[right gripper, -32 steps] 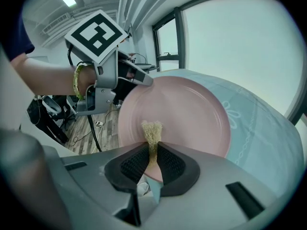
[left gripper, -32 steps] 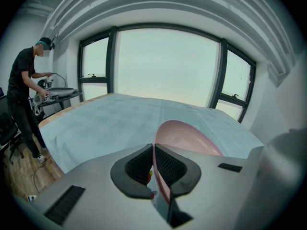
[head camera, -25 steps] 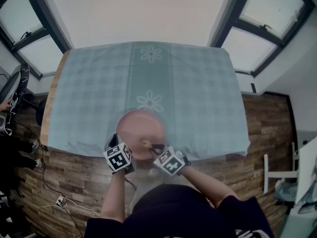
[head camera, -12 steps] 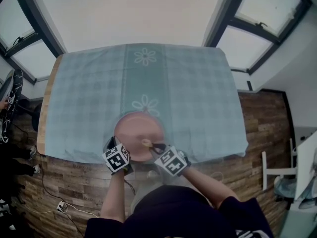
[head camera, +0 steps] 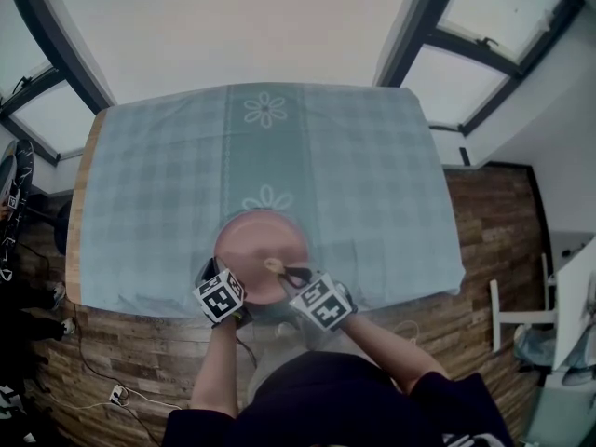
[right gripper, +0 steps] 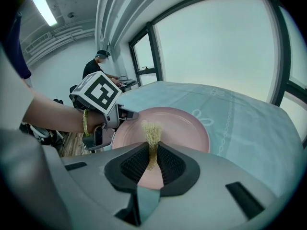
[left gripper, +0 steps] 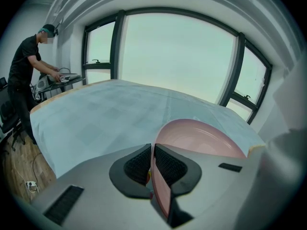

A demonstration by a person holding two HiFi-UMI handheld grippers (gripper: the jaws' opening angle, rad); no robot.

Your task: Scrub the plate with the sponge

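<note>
With the left forearm [head camera: 216, 371] and right forearm [head camera: 382, 343] stretched forward toward the plate [head camera: 261, 245], the left hand-held gripper [head camera: 211, 270] pinches its near-left rim between almost closed jaws, while the right hand-held gripper [head camera: 290, 274], just beside it, clamps the sponge [head camera: 274, 267] over the plate's near part.

checked teal tablecloth [head camera: 372, 175], flower motifs [head camera: 265, 110] down its centre; wooden floor [head camera: 494, 240] around it; dark-framed windows [head camera: 466, 40] beyond it; person in black [left gripper: 26, 75] off its left edge.
</note>
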